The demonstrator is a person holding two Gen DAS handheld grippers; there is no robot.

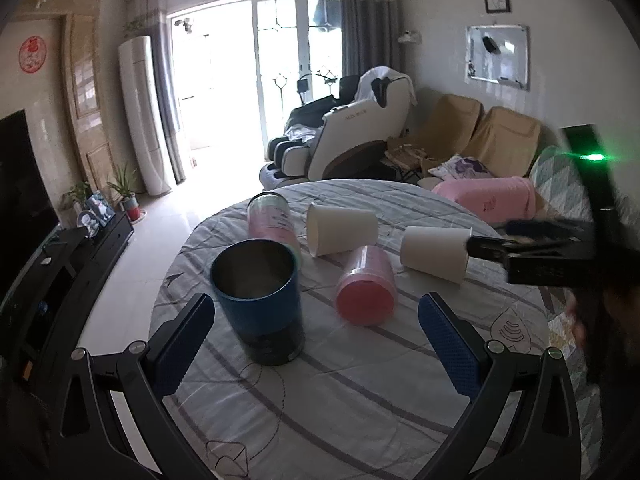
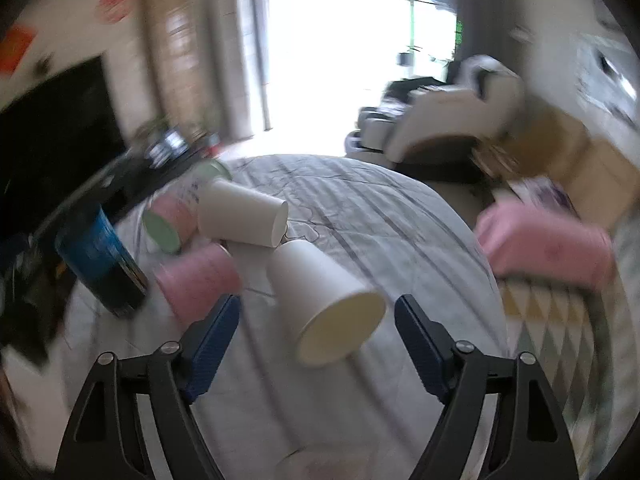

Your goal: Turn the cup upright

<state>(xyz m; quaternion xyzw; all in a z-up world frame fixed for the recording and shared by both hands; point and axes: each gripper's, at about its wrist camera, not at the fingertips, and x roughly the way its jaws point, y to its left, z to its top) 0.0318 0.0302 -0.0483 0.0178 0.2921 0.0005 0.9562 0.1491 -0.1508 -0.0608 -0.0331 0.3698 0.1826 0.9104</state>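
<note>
Right wrist view is motion-blurred throughout: the television (image 2: pixel 56 120), massage chair (image 2: pixel 448 120) and pink bundle (image 2: pixel 548 240) lack sharp edges, and print on the blue tin (image 2: pixel 98 256) is unreadable. The green-lidded canister (image 2: pixel 168 220) is partly covered by a white paper cup (image 2: pixel 240 216).

Left wrist view: the right tongs (image 1: pixel 472 246) overlap the near white paper cup's (image 1: pixel 436 252) rim, so contact cannot be judged (body cut by the frame's right edge). The label on the far pink canister (image 1: pixel 272 220) is too small to read. The counter (image 1: pixel 360 380) runs out at the bottom edge.
</note>
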